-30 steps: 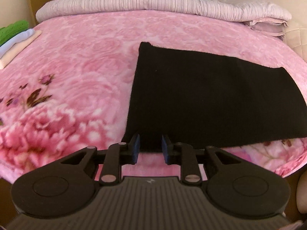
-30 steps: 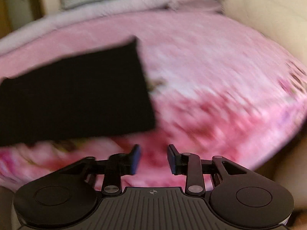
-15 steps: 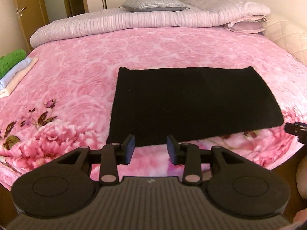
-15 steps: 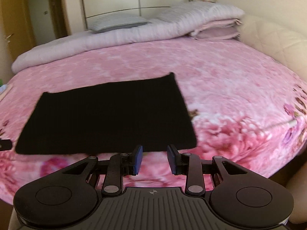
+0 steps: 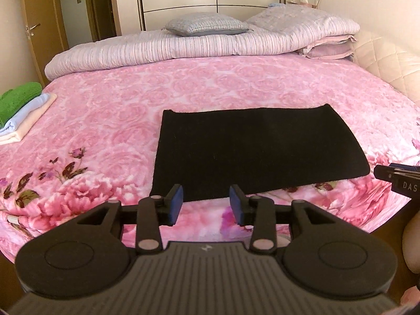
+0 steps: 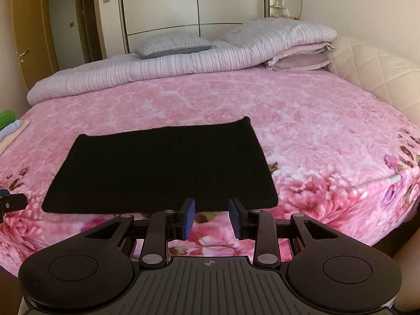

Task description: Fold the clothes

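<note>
A black garment (image 5: 252, 152) lies flat as a folded rectangle on the pink floral bedspread (image 5: 183, 89), near the bed's front edge. It also shows in the right wrist view (image 6: 162, 168). My left gripper (image 5: 206, 200) is open and empty, held back just before the garment's near left edge. My right gripper (image 6: 211, 214) is open and empty, just before the near right part of the garment. The tip of the right gripper shows at the right edge of the left wrist view (image 5: 399, 178).
A stack of folded clothes, green on top (image 5: 18, 110), sits at the bed's left side. A rolled striped duvet (image 5: 183, 47) and pillows (image 5: 207, 25) lie at the back. A padded headboard (image 6: 375, 68) is to the right, a wardrobe (image 6: 191, 5) behind.
Both grippers have pulled back and risen from the garment, so more of the bed and room shows. The left jaws have opened wider. The garment lies where it was.
</note>
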`<state>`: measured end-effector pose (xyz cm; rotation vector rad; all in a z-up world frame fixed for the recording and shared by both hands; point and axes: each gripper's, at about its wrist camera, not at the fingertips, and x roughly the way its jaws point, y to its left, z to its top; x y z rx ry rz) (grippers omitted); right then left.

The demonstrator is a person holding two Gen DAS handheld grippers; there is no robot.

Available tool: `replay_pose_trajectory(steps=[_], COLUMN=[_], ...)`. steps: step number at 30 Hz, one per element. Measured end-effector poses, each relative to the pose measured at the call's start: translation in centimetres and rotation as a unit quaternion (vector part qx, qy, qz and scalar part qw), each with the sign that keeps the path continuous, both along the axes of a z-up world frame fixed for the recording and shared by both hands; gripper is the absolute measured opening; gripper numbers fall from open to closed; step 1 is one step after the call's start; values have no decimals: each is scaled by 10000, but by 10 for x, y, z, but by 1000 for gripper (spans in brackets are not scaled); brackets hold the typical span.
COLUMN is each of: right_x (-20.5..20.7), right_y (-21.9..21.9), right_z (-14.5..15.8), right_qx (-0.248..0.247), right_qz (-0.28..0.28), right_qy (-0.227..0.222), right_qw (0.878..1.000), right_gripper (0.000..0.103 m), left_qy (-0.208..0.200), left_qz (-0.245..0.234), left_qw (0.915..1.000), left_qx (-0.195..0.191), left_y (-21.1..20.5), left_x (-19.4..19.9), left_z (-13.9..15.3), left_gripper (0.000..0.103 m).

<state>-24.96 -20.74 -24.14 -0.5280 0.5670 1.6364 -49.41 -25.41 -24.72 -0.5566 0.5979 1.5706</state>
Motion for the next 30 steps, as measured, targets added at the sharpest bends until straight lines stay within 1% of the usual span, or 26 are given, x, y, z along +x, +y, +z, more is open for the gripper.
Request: replay_pose_trajectory(steps=[2, 6, 11, 18, 30], right_x=[0, -2, -9, -17, -9], right_y=[0, 3, 13, 31, 58], right_z=[0, -3, -8, -19, -35], right_qx=[-31, -158, -312, -503, -781], right_qz=[-34, -86, -44, 47, -89], right_qy=[-42, -140, -238, -260, -241], right_qw=[10000, 9997, 9992, 9984, 9966], right_gripper=[33, 33, 33, 34, 35], left_qy=[-3, -11, -39, -22, 99], left_qz=[23, 69, 176, 298, 256], left_qw=[10000, 10000, 9997, 9991, 9980], left_qx=[7, 16, -132, -285, -565], left_y=[-1, -2, 4, 17, 43], left_x=[-1, -3, -11, -20, -17], left_z=[0, -1, -11, -21, -37], left_gripper=[37, 38, 38, 38, 38])
